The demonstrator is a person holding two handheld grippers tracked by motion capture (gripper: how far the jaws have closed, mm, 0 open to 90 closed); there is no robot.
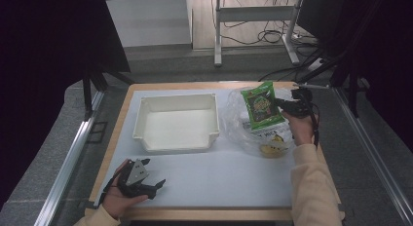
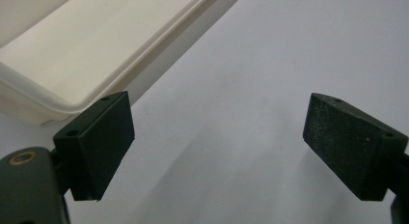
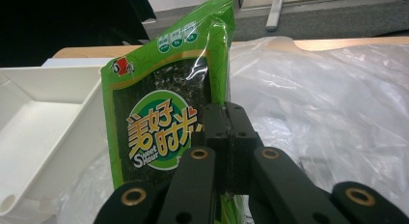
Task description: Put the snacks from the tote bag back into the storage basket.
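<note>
A green snack packet [image 1: 261, 107] [image 3: 164, 118] with a round orange and white label hangs upright above a clear plastic bag [image 1: 241, 123] [image 3: 333, 98]. My right gripper [image 1: 282, 105] [image 3: 225, 113] is shut on the packet's right edge, pinching it between its black jaws. Inside the bag lies another item with yellow print [image 1: 272, 148]. My left gripper [image 1: 152, 179] [image 2: 219, 137] rests low at the front left of the table, open, with nothing between its pads. An empty white tray [image 1: 178, 138] [image 2: 72, 55] [image 3: 34, 132] stands left of the bag.
A pale mat [image 1: 219, 177] covers the wooden table [image 1: 117, 133]. Beyond the far edge lie a grey floor, metal desk legs [image 1: 217, 41] and cables. Dark stands flank both sides.
</note>
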